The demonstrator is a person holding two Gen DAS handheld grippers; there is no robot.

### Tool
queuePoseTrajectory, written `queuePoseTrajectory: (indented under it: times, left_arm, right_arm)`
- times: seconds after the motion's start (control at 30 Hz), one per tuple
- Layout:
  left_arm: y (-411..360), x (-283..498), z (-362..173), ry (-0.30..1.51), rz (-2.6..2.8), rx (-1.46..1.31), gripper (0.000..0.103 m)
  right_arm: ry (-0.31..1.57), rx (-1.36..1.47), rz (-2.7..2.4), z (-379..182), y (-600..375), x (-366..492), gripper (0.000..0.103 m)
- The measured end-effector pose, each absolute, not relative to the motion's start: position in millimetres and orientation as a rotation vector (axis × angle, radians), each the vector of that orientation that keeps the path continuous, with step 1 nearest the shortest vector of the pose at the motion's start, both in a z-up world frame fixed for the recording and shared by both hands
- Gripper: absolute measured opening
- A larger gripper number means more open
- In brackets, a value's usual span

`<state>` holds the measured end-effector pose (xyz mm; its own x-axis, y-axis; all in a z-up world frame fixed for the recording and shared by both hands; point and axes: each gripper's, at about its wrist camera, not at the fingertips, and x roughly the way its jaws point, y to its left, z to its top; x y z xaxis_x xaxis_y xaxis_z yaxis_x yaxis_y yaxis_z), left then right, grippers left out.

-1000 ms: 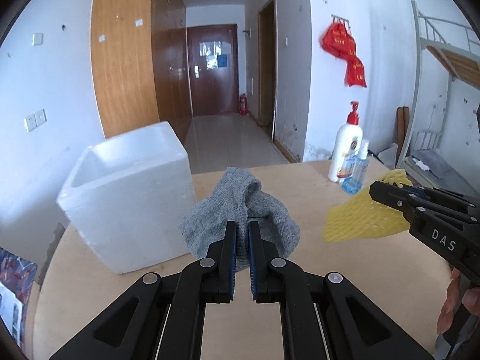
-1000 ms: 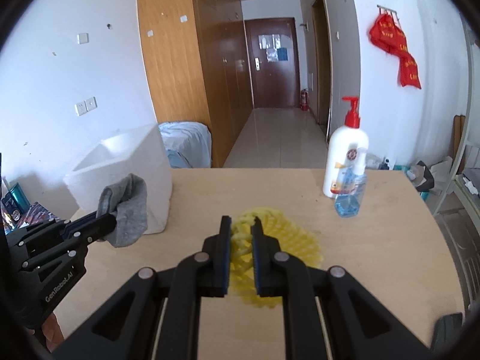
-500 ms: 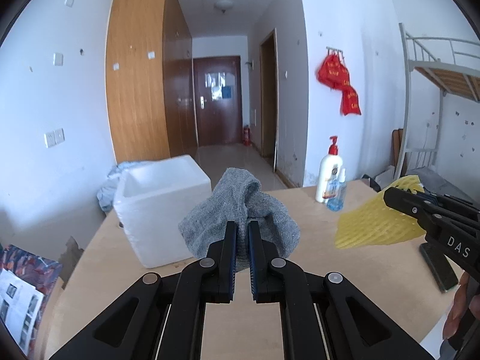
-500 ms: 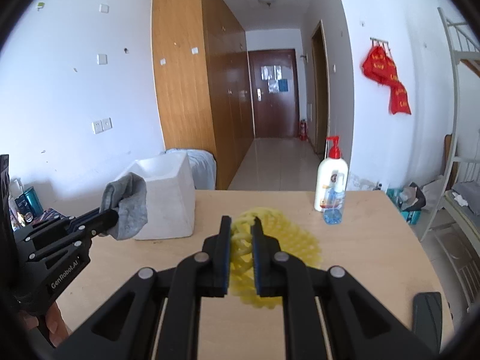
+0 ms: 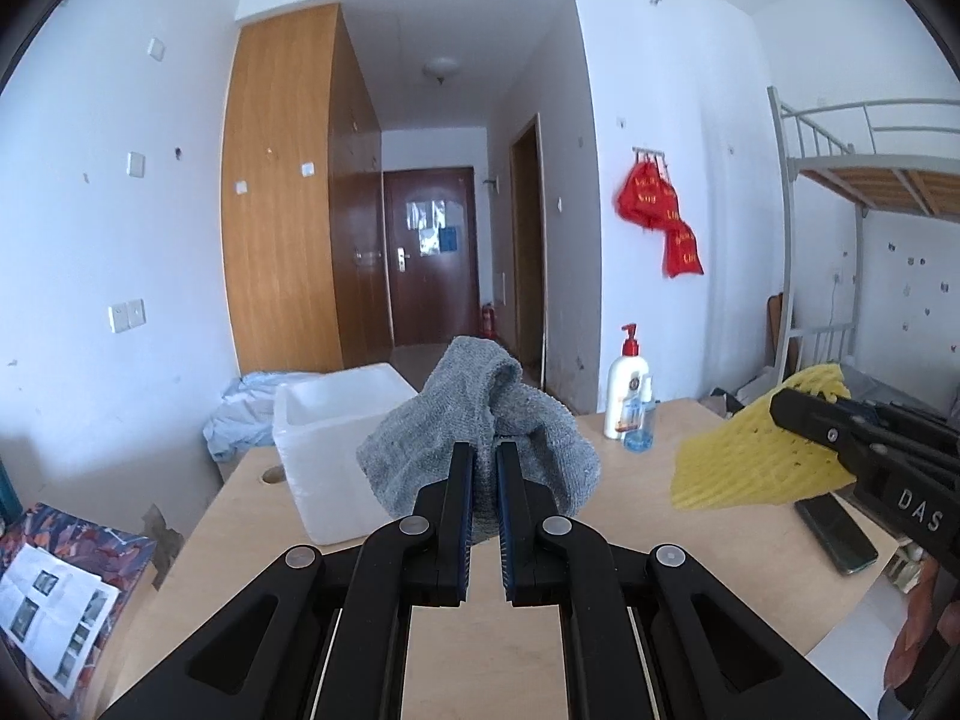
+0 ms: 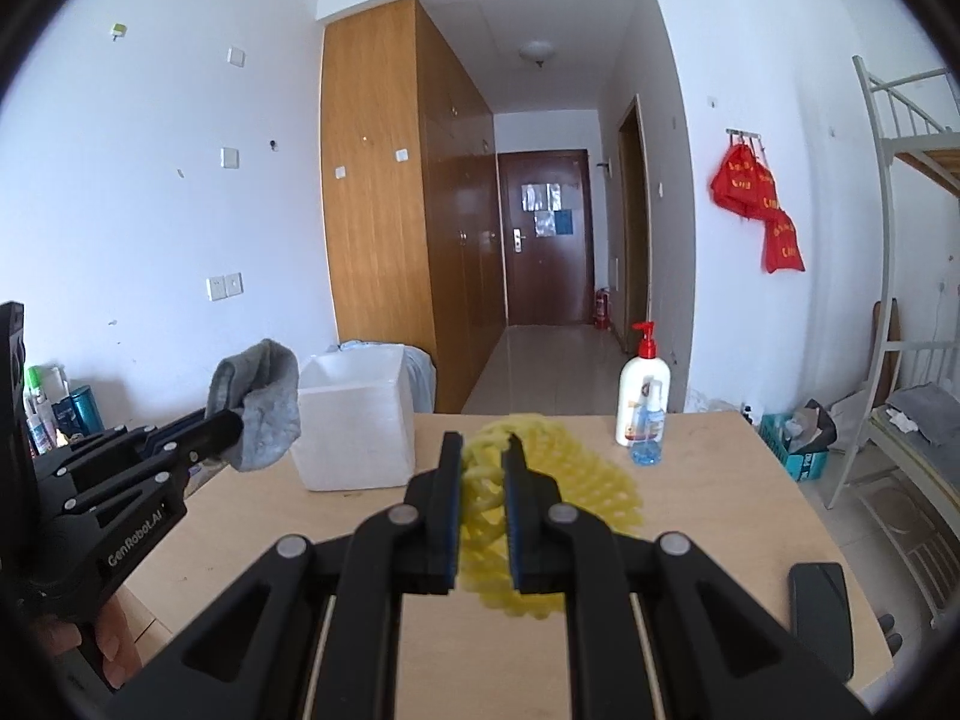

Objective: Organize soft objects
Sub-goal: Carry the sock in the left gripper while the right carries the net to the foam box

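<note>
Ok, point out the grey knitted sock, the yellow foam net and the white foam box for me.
Grey knitted sock (image 5: 444, 414): left wrist view, upper fold.
Yellow foam net (image 6: 591, 474): right wrist view, right half of mesh.
White foam box (image 6: 354, 438): right wrist view, front wall.

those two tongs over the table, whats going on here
A person holds one pair of tongs in each hand above a wooden table. The left tongs are shut on a grey sock, and the right tongs are shut on a yellow foam net. Both items hang clear of the tabletop. A white foam box stands open on the table's far left, with nothing seen inside.
</note>
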<state>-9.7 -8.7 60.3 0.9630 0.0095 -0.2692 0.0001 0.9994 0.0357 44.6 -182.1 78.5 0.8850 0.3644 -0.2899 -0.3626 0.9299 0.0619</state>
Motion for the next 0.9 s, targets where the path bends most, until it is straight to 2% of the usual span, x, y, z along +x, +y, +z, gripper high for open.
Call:
queuePoseTrajectory:
  times: [0.5,0.9]
  left_arm:
    - [-6,-17,55,0.284,0.021,0.027,0.008]
    - [33,-23,52,0.286,0.173,-0.001,0.008]
  right_arm:
    - [0.285,-0.005,0.388,76,-179,34,0.015]
    - [0.289,-0.013,0.519,77,-144,47,0.015]
